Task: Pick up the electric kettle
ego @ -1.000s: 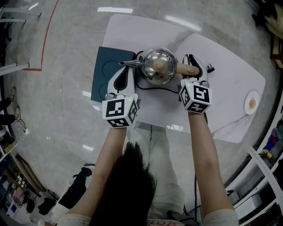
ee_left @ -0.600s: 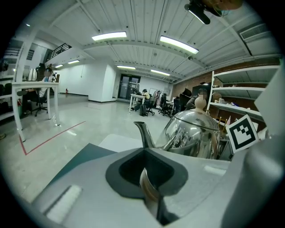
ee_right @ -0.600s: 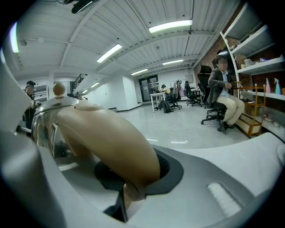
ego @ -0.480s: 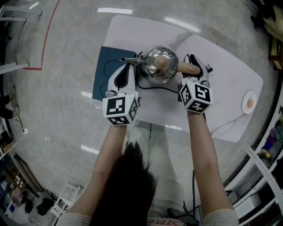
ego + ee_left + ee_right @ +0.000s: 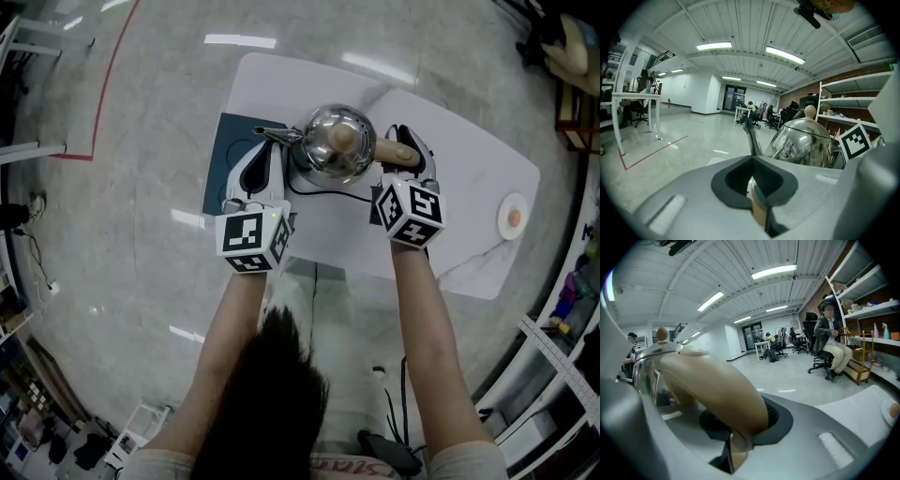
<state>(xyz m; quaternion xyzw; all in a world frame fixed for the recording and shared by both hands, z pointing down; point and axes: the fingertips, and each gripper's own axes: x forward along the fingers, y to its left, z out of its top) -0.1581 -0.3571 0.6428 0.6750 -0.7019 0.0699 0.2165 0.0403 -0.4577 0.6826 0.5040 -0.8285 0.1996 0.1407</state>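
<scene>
White table (image 5: 469, 178) on a glossy grey floor (image 5: 131, 244), red tape line (image 5: 111, 80) at the far left. Open workshop hall: strip lights overhead, shelves (image 5: 874, 310) along a brick wall, a person seated on an office chair (image 5: 832, 345).

Right gripper (image 5: 409, 148): jaws pinching the kettle's tan handle (image 5: 712, 385), which runs right through the dark pads. Marker cube (image 5: 410, 213) sits behind, on top.

Left gripper (image 5: 265, 155): jaws pressed together, nothing of the kettle between them. Its tip is just beside the kettle body, under the spout (image 5: 752, 138). The spout rises just past the jaw tips in the left gripper view. Contact with the kettle: can't tell. Its marker cube (image 5: 253, 239) is near the table's front edge.

Electric kettle (image 5: 328, 141): shiny steel, round lid with a tan knob, upright, between the two grippers over the left half of the table. Spout points left, handle right. Whether its base is off the table: can't tell, the bottom is hidden.

Dark teal mat (image 5: 228, 155) lies at the table's left edge, left of the kettle, partly under the left gripper. Black cord (image 5: 328, 188) loops on the table in front of the kettle. Small plate (image 5: 513, 217) with something orange is at the far right edge, well apart. Bare tabletop lies to the right of the kettle and behind it.
</scene>
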